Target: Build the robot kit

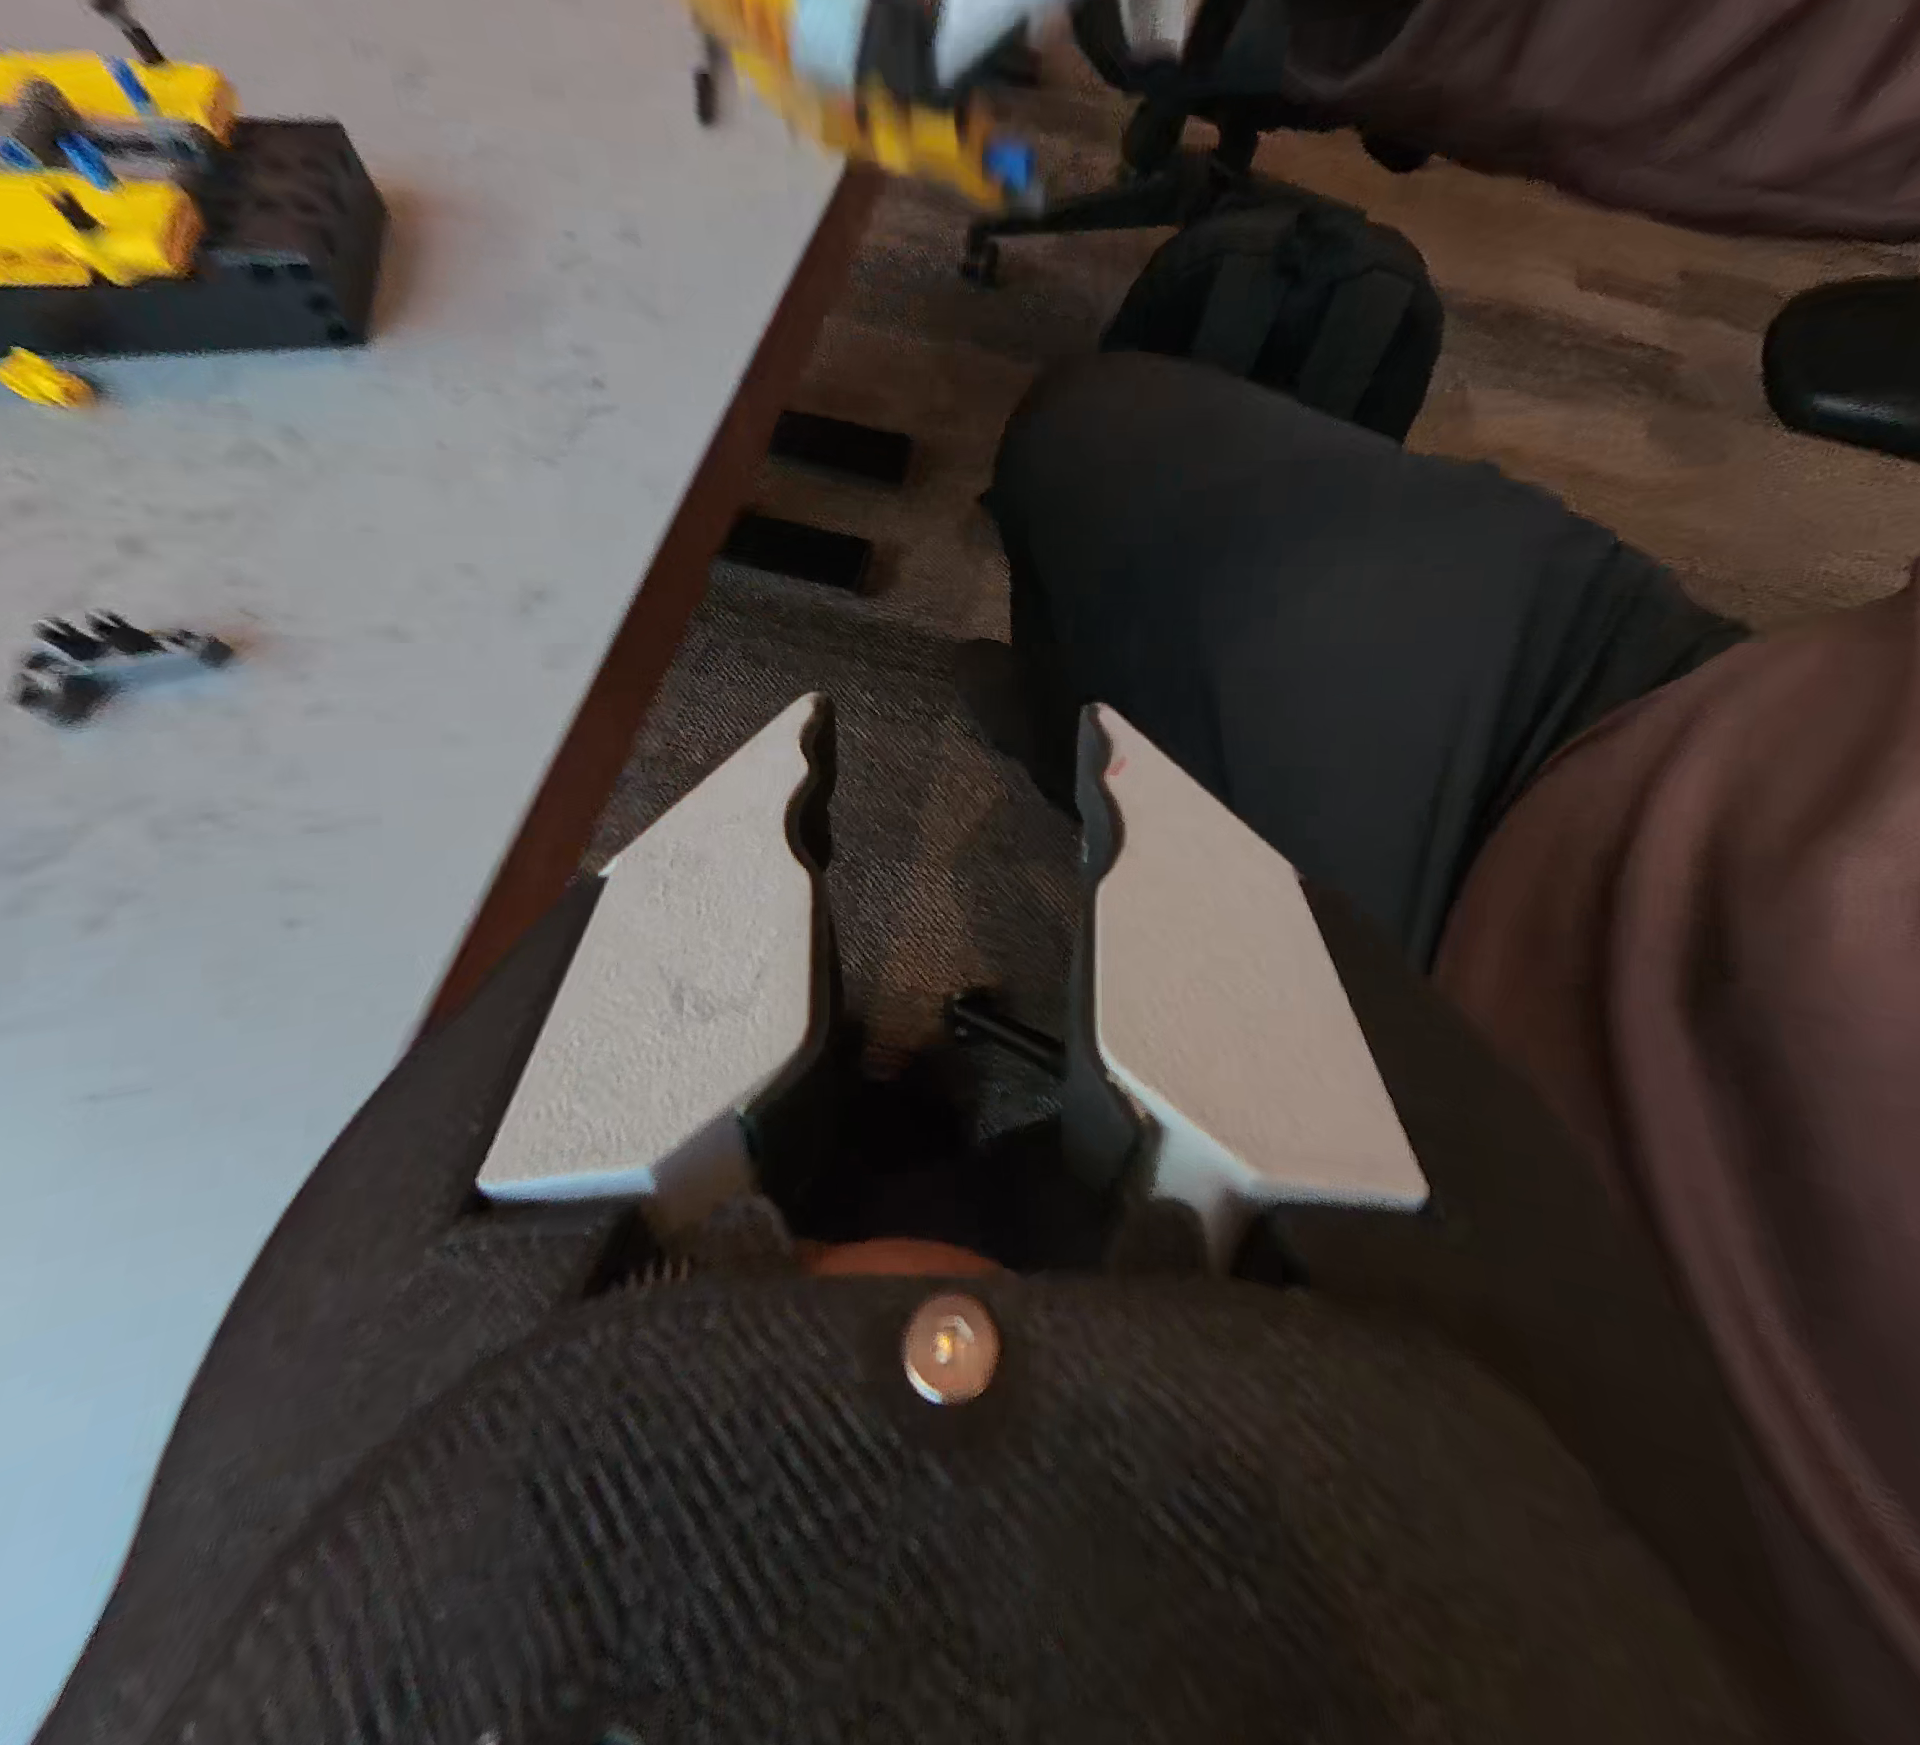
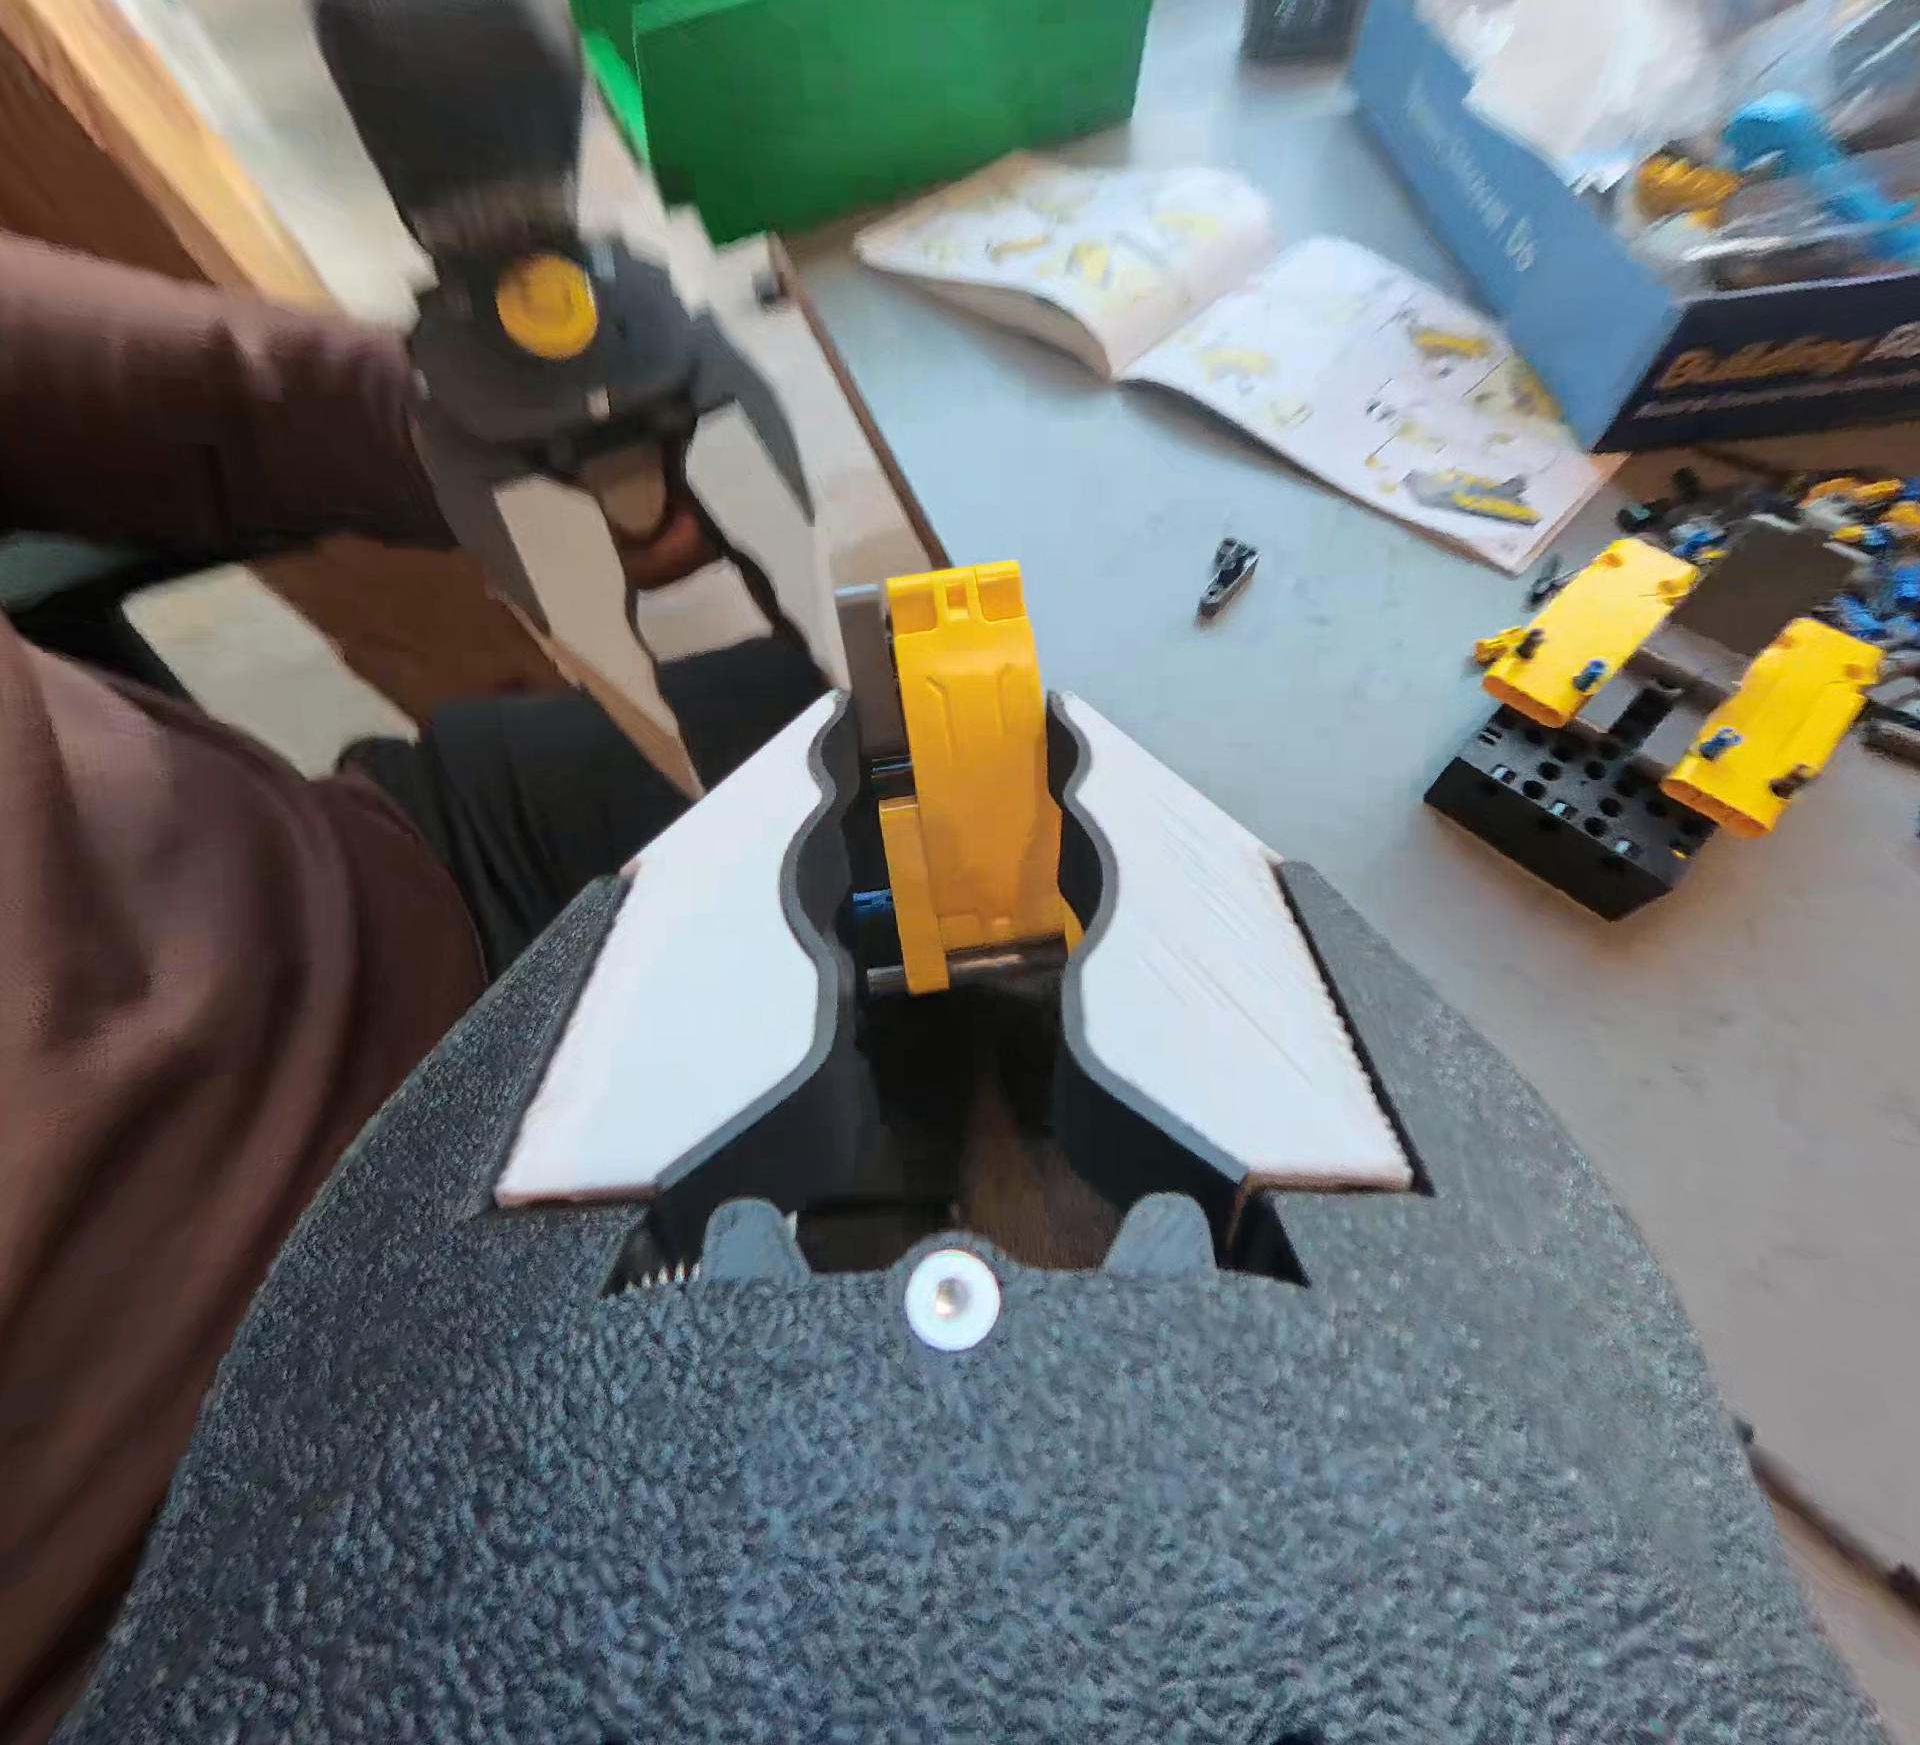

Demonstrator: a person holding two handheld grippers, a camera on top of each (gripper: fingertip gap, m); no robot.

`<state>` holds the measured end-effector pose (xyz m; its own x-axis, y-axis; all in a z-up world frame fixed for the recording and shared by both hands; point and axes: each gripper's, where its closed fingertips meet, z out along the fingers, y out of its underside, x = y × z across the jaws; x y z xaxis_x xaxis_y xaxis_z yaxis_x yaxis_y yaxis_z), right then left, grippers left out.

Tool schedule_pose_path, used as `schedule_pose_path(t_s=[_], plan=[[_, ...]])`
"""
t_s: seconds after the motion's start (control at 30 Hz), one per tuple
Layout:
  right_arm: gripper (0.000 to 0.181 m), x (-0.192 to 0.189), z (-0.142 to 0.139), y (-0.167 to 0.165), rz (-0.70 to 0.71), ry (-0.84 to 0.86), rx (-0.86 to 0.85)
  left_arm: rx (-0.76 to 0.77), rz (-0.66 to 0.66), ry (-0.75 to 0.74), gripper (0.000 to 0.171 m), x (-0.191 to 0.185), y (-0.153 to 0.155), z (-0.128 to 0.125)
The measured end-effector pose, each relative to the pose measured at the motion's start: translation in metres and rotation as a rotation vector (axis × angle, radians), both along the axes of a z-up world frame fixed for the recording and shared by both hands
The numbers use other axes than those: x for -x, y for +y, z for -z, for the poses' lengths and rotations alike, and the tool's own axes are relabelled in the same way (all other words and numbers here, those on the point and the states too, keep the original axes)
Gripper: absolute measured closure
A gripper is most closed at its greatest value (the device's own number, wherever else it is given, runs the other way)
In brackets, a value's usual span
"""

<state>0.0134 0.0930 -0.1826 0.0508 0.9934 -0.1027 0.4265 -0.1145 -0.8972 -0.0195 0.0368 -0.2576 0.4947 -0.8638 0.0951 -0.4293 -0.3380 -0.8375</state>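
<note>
The right gripper (image 2: 951, 739) clamps a yellow brick assembly (image 2: 971, 781) upright between its jaws, raised above the grey table (image 2: 1195, 760) near its edge. The left gripper (image 1: 951, 729) hangs off the table over the carpet (image 1: 914, 812), jaws parted with nothing between them, beside a person's dark-trousered knee (image 1: 1299, 615). On the table sit a black perforated base carrying two yellow panels (image 2: 1652, 719), an open instruction booklet (image 2: 1247, 324), a blue box (image 2: 1538, 241) holding plastic bags and blue and yellow pieces, and a green bin (image 2: 883, 43), contents unseen.
</note>
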Motion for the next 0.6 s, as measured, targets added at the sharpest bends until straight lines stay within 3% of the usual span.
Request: schedule_pose_path(t_s=[0.1,0.27,0.43,0.6], plan=[[0.146,-0.024,-0.020,0.004,0.084,0.172,0.055,0.068,0.020,-0.002,0.129,-0.005,-0.022,0.032],[0.145,-0.062,-0.005,0.012,0.144,0.197,0.043,0.211,0.077,-0.044,0.130,-0.025,-0.047,0.069],[0.145,-0.077,0.006,0.028,0.115,0.190,0.042,0.205,0.144,-0.108,0.130,-0.052,-0.039,0.074],[0.146,-0.063,0.005,0.057,-0.008,0.077,-0.061,0.225,0.170,-0.158,0.130,-0.069,-0.019,0.073]])
